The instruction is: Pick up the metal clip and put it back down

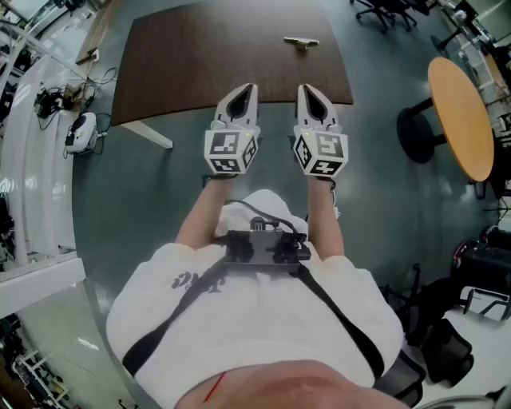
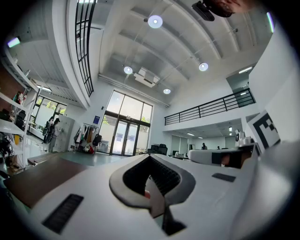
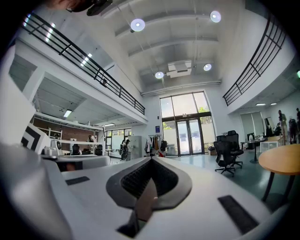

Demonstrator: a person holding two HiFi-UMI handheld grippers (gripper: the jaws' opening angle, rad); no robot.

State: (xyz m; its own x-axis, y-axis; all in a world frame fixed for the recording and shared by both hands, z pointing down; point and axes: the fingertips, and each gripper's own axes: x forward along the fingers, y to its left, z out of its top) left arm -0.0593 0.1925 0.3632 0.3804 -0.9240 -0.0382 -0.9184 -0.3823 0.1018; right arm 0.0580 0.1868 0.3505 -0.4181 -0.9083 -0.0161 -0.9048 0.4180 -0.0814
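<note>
As jaws meet, left gripper [image 1: 246, 89] and right gripper [image 1: 307, 89] point level.

The dark brown rectangular table [image 1: 200, 56] stands at the far side of the scene, with its white slanted leg [image 1: 148, 134] under the near left corner. The small metal clip [image 1: 301, 42] lies on this table, toward its far right part. The left gripper [image 1: 242, 89] and the right gripper [image 1: 308, 89] are side by side, close but apart, with their tips over the table's near edge, well short of the clip. The round wooden table [image 1: 459, 112] stands to the right, apart from the rectangular one. The black office chairs [image 1: 383, 12] stand at the far right, beyond both tables. The white shelf unit [image 1: 32, 160] runs along the left.
</note>
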